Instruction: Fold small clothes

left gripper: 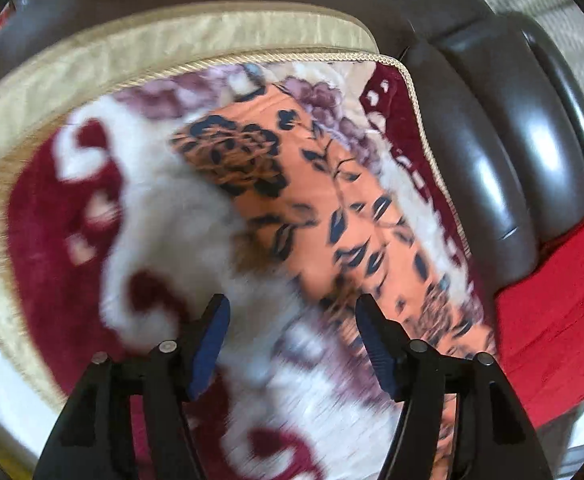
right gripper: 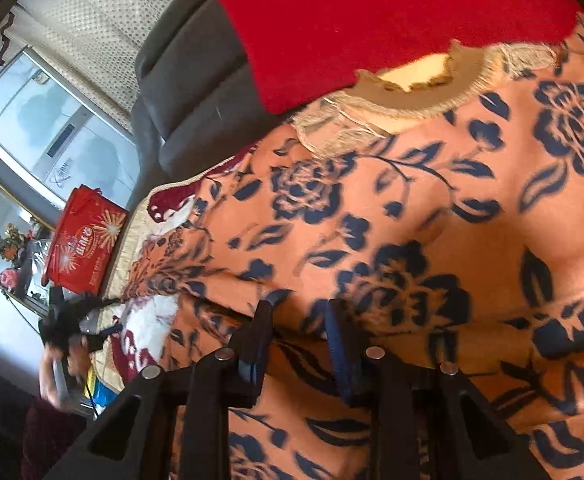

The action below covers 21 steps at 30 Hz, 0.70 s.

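Observation:
An orange garment (left gripper: 332, 200) with a dark blue flower print lies stretched across a plush maroon-and-white blanket (left gripper: 163, 208). My left gripper (left gripper: 292, 316) hovers open over the garment's near edge, with nothing between its blue pads. In the right wrist view the garment (right gripper: 412, 220) fills the picture, its frayed beige neckline (right gripper: 412, 96) at the top. My right gripper (right gripper: 300, 316) has its jaws narrowly apart, and a fold of the garment runs between them. At the far left of that view a hand holds the left gripper (right gripper: 71, 328), which is blurred.
A red cloth (left gripper: 552, 320) (right gripper: 372, 20) lies beside the garment, over a dark leather sofa arm (left gripper: 512, 140). The blanket sits on a beige cushion (left gripper: 171, 44) with corded trim. A red printed box (right gripper: 83, 248) stands beyond the blanket's far edge.

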{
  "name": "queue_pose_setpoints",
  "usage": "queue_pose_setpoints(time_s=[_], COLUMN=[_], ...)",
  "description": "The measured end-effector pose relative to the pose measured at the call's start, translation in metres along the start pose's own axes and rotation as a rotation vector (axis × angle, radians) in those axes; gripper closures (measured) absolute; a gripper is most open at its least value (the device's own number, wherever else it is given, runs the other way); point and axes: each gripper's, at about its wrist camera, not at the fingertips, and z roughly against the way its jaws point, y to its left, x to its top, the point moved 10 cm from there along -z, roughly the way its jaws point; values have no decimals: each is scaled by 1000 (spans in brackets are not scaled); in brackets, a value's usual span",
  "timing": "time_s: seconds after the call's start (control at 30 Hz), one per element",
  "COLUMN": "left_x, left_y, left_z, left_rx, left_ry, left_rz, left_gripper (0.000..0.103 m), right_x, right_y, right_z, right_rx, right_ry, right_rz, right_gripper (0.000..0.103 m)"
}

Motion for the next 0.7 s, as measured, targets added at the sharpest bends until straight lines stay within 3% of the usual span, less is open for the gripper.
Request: queue_pose_setpoints(time_s=[0.13, 0.2, 0.27, 0.3, 0.43, 0.53, 0.7], left_x=[14, 21, 26, 28, 31, 25, -15], left_y=[-3, -5, -4, -4, -15, -50, -135], left_z=[-18, -18, -20, -19, 2, 30, 79], left_rx=[-39, -39, -2, -7, -26, -23, -38], left_ry=[23, -2, -10, -9, -61, -123, -179], left_rz=[91, 100, 68, 58, 8, -120, -382], left_gripper=[39, 55, 93, 97, 97, 97, 98], right_x=[2, 3, 2, 3, 3, 4, 13], right_y=[0, 3, 1, -1, -3, 2, 0], right_z=[-2, -4, -4, -4, -2, 1, 25], right_rx=[3, 1, 23, 38, 60, 45, 75], right_ry=[-20, -31, -43, -46, -42, -37, -71], right_rz=[13, 30, 22, 12, -3, 12, -6], right_gripper=[72, 72, 72, 72, 72, 72, 70])
